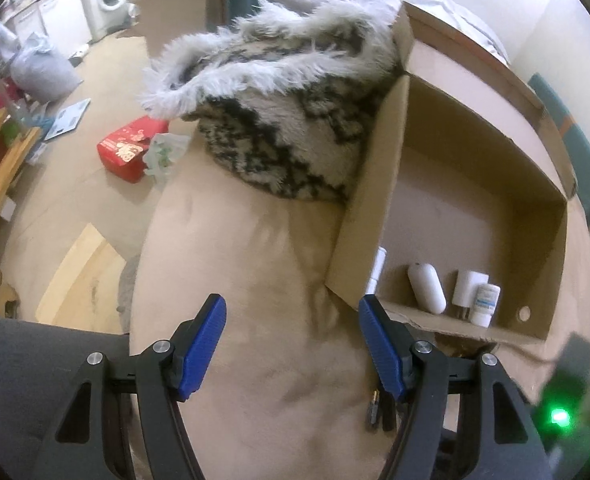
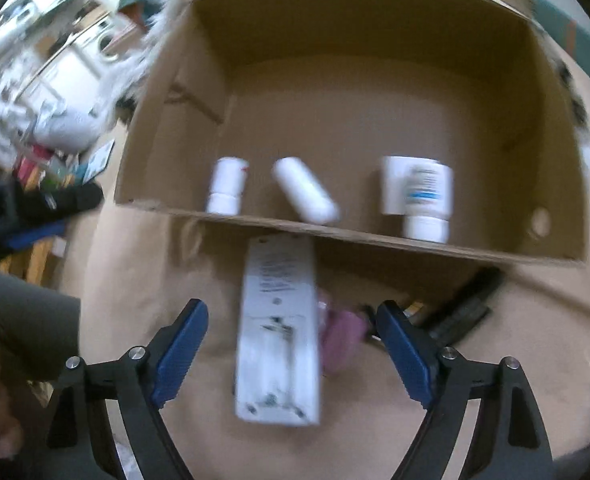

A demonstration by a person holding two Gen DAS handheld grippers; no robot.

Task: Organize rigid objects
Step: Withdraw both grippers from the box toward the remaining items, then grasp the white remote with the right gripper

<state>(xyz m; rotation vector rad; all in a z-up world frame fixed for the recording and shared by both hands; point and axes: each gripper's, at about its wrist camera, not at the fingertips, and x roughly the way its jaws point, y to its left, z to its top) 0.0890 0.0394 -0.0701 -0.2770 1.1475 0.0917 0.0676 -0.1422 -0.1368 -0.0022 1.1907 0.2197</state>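
Here, a cardboard box (image 2: 551,152) lying open on a tan cushion (image 1: 255,280), with white containers lined up against its near wall: a small bottle (image 2: 226,190) at about 11 o'clock of the right gripper (image 2: 293,354), a rounded capsule-shaped case (image 2: 306,190) at 12, a labelled bottle (image 2: 425,200) with a white block (image 2: 393,184) at its side at 1 o'clock. Right gripper's jaws spread wide, touching nothing; between them, flat on the cushion just outside the box wall, a long white remote-like bar (image 2: 279,340), blurred. Pink item (image 2: 341,340) at 3 o'clock of the bar, dark flat object (image 2: 461,304) beyond. Left gripper (image 1: 293,348) parted too, empty, over bare cushion; box at its 1 o'clock, furry patterned blanket (image 1: 283,120) at 12.
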